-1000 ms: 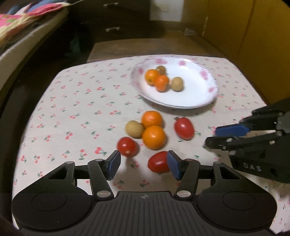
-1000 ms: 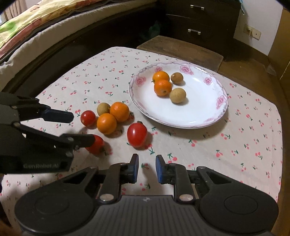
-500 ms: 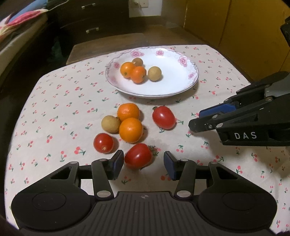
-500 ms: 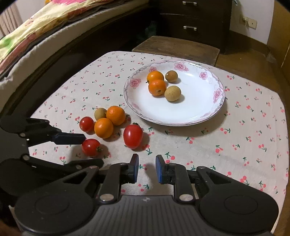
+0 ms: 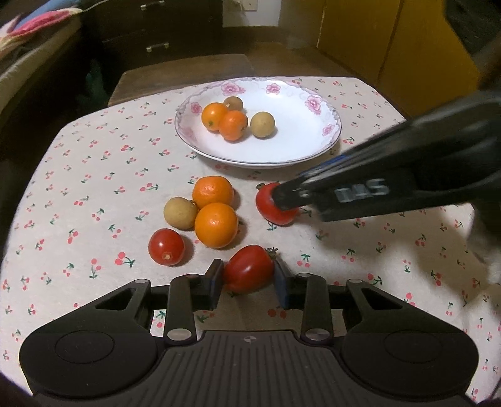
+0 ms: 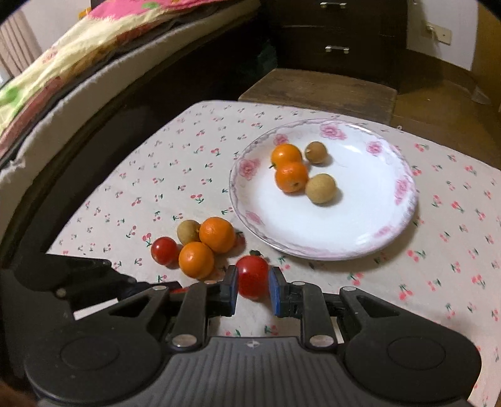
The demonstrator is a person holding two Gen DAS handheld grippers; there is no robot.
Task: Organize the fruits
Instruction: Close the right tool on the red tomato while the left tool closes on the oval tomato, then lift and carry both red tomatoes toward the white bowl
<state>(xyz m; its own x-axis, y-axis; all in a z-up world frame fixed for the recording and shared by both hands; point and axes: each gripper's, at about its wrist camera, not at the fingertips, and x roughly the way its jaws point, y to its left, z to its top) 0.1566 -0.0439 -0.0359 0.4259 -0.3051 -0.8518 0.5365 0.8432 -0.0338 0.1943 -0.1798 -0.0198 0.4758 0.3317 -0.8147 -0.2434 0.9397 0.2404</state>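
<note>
The worktop [image 5: 94,175] wears a pale cloth dotted with little cherries, and beyond it a wooden stool [image 6: 316,86] stands near a dark chest of drawers [image 6: 338,28], with a bed [image 6: 94,56] running along the left side in the right wrist view.

On the cloth sits the white plate [image 5: 297,150] with its pink flower rim, holding 2 oranges [image 5: 233,125] pressed together, 1 tan fruit [image 5: 262,124] just beside them and a second tan fruit [image 5: 233,103] tucked behind.

Now the left gripper [image 5: 249,277]: its jaws sit narrow around an oblong tomato [image 5: 249,272] down on the cloth, blue pads close against either side, though whether they truly press on it I cannot tell.

The right gripper [image 6: 252,286] has its jaws drawn in the same way on both sides of another tomato [image 6: 252,277], which lies between the loose fruit and the plate's near rim; firm contact is unclear there too.

Between and beside them the loose cluster waits off the plate: 2 larger oranges [image 5: 216,228] touching each other, a tan fruit [image 5: 181,213] against their left, and a small round tomato [image 5: 166,246] just in front of that.
</note>
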